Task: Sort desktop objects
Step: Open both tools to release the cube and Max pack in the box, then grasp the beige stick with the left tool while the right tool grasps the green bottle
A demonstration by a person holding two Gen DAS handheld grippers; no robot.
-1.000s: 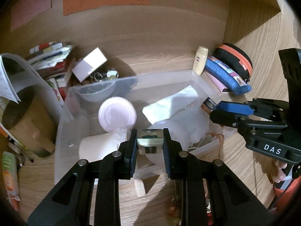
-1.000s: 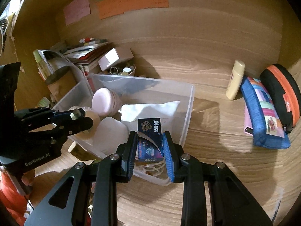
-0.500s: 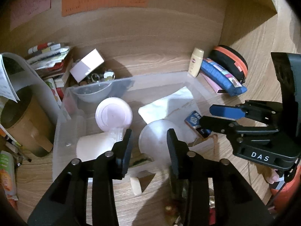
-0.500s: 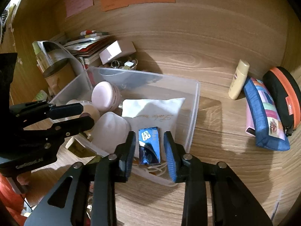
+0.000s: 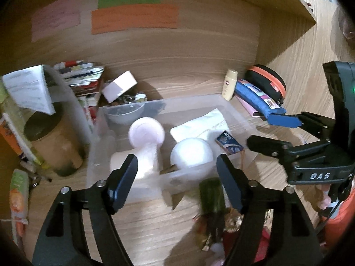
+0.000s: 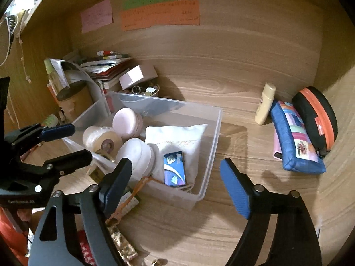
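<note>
**Both tongs spread wide over the clear bin**

The left tongs [image 5: 177,170] hang with their two fingers well apart and nothing between them, just in front of the near wall of the clear plastic bin [image 5: 235,113] on the wooden tabletop [image 5: 144,217]. Beyond their tips, inside the bin, lie a white round jar [image 5: 192,153], a pink-lidded jar [image 5: 146,130], a pale roll [image 5: 124,161] and a white cloth pouch [image 5: 206,124]. The small blue box [image 5: 229,143] marked "Max" rests on the pouch near the bin's right wall — ahead and right of the left tongs, apart from them. A dark green object [image 5: 212,196], blurred, lies on the tabletop between the left fingers, outside the bin.

The right tongs [image 6: 175,186] are also wide apart and empty, hovering above the bin's near right corner [image 6: 199,196]. The blue box [image 6: 174,168] lies flat on the pouch [image 6: 177,137] just past the gap between the fingers, closer to the left, dark finger than to the blue-padded one.

In the left view the right tongs [image 5: 273,130] reach in from the right, level with the bin's right wall; in the right view the left tongs [image 6: 71,141] reach in from the left, over the bin's left end — the two tools face the bin side by side

Against the back wall stand a yellow bottle [image 6: 265,104], a blue pencil case [image 6: 292,137] and a black-and-orange case [image 6: 315,115], well apart from both tools
</note>
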